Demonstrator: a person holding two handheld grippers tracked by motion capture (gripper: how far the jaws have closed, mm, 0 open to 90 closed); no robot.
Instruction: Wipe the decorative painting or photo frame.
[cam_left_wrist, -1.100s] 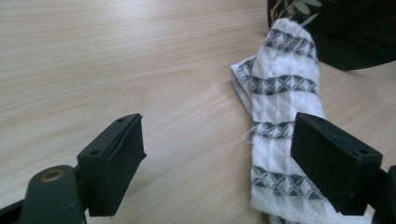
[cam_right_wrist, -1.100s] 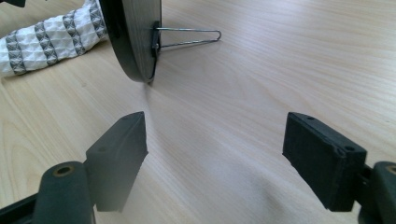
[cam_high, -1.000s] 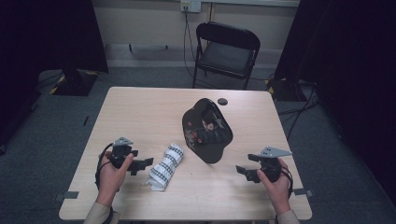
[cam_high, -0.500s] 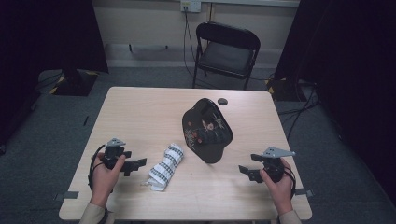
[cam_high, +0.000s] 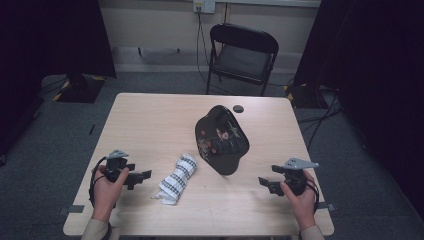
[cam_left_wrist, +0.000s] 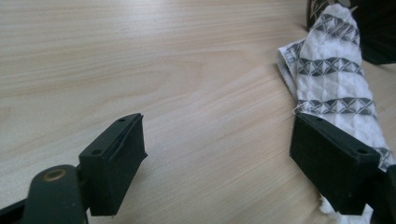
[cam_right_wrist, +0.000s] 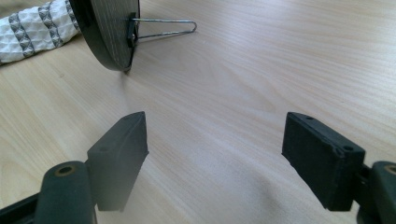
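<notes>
A rolled white cloth (cam_high: 176, 178) with a dark woven pattern lies on the wooden table (cam_high: 150, 125), near the front. Beside it a black decorated plate (cam_high: 222, 137) leans on a wire stand (cam_right_wrist: 163, 28). My left gripper (cam_high: 142, 176) stands open just left of the cloth, with nothing between its jaws. In the left gripper view the cloth (cam_left_wrist: 334, 79) runs behind the right jaw of that gripper (cam_left_wrist: 217, 140). My right gripper (cam_high: 265, 183) is open and empty near the front right. In the right gripper view it (cam_right_wrist: 215, 135) points at the plate (cam_right_wrist: 105, 32) and the cloth's end (cam_right_wrist: 37, 25).
A small black round thing (cam_high: 238, 108) lies near the table's far edge. A black folding chair (cam_high: 243, 55) stands behind the table. Bare wood stretches across the far left of the table and between the two grippers at the front.
My left hand has drawn slightly to the left, away from the cloth. The right hand, the cloth and the plate have stayed where they were.
</notes>
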